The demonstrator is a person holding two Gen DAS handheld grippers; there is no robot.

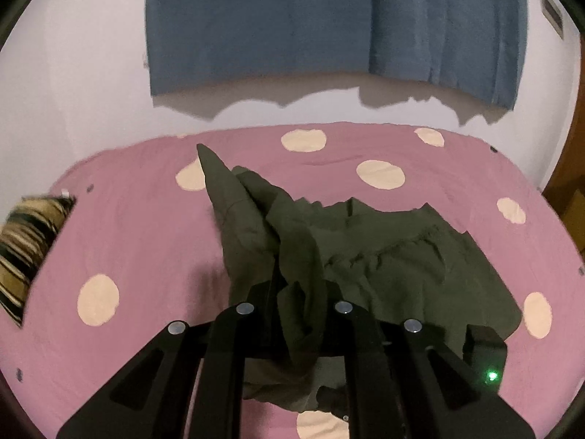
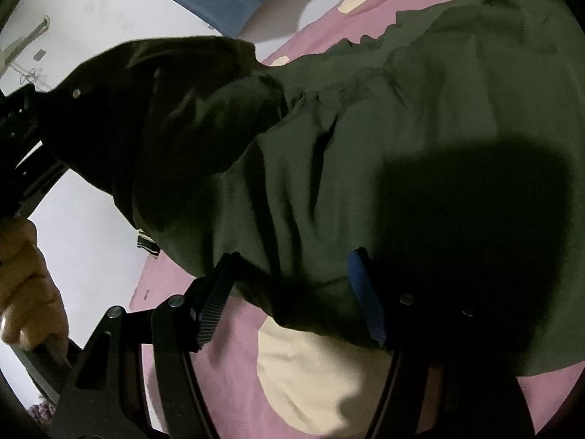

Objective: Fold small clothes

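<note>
Jaws of left gripper pinch olive garment (right gripper gapes).

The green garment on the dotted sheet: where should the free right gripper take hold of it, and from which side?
Probably the near hem of the green garment, approached low from the open edge over the pink sheet. There the cloth lies flat with a free border between the right gripper fingers. The left gripper already pinches a raised bunch.

- The left gripper is showing matte black linkage arms studded with round silver screws, a green light glowing at its side.
- The right gripper is wearing ribbed blue pads on black fingers.
</note>
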